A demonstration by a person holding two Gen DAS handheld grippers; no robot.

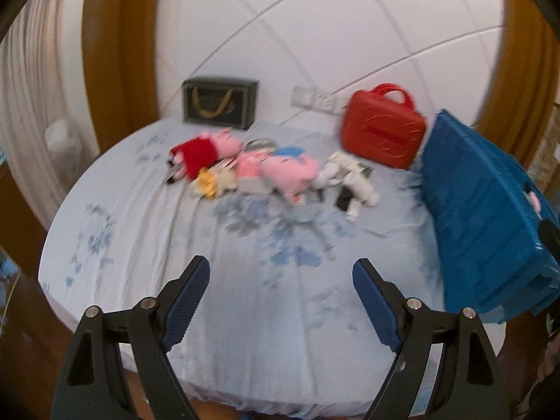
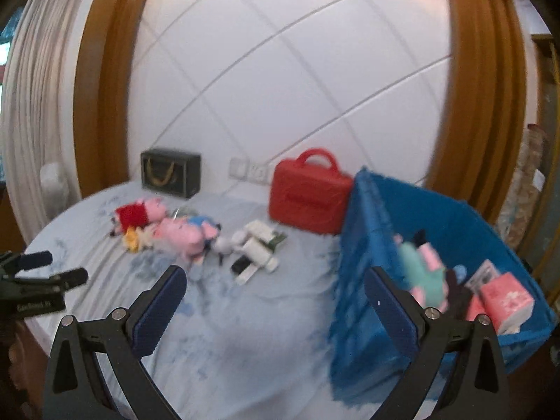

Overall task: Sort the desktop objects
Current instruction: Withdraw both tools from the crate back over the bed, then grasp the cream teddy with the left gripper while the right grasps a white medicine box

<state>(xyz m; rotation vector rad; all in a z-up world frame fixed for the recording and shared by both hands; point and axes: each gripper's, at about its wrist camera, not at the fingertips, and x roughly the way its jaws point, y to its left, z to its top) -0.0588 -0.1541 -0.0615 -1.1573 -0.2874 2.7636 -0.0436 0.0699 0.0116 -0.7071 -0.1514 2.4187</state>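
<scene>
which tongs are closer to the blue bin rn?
Right. The right tongs are open beside the blue bin, one finger overlapping its wall. The left tongs, also open, sit further left over the sheet.

bed [image 1: 147,245], pale blue floral sheet.
on it: dark box [image 1: 219,102] at the wall; red case [image 1: 383,132] touching blue bin [image 1: 483,210] at the right; mid-sheet, pig plush in red [image 1: 201,150], pink plushes [image 1: 283,171], yellow toy [image 1: 206,183], white bottles [image 1: 350,182].
</scene>
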